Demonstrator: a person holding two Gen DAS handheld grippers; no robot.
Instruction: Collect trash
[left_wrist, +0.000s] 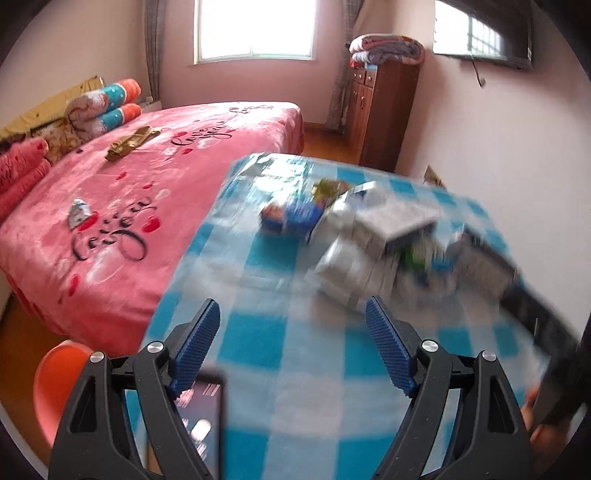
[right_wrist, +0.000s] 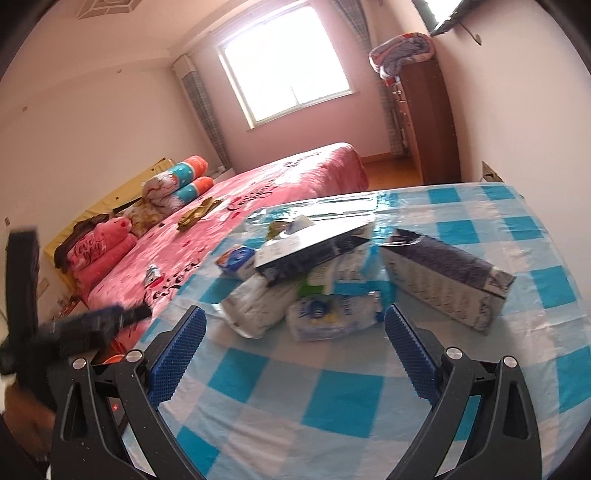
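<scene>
A heap of trash lies on a table with a blue and white checked cloth (right_wrist: 332, 398): a flat dark box (right_wrist: 310, 251), a long grey carton (right_wrist: 450, 280), crumpled white wrappers (right_wrist: 332, 317) and a blue and white packet (right_wrist: 236, 260). The left wrist view shows the same heap blurred (left_wrist: 369, 240). My right gripper (right_wrist: 295, 325) is open and empty, just short of the wrappers. My left gripper (left_wrist: 291, 317) is open and empty, short of the heap. A silver wrapper (left_wrist: 78, 216) and a gold wrapper (left_wrist: 129, 144) lie on the pink bed (left_wrist: 110, 229).
An orange stool (left_wrist: 55, 387) stands left of the table by the bed. A phone (left_wrist: 203, 417) sits at the table's near left edge. A wooden cabinet (left_wrist: 380, 110) with folded quilts stands at the far wall. Rolled bedding (left_wrist: 107, 107) lies at the bed's head.
</scene>
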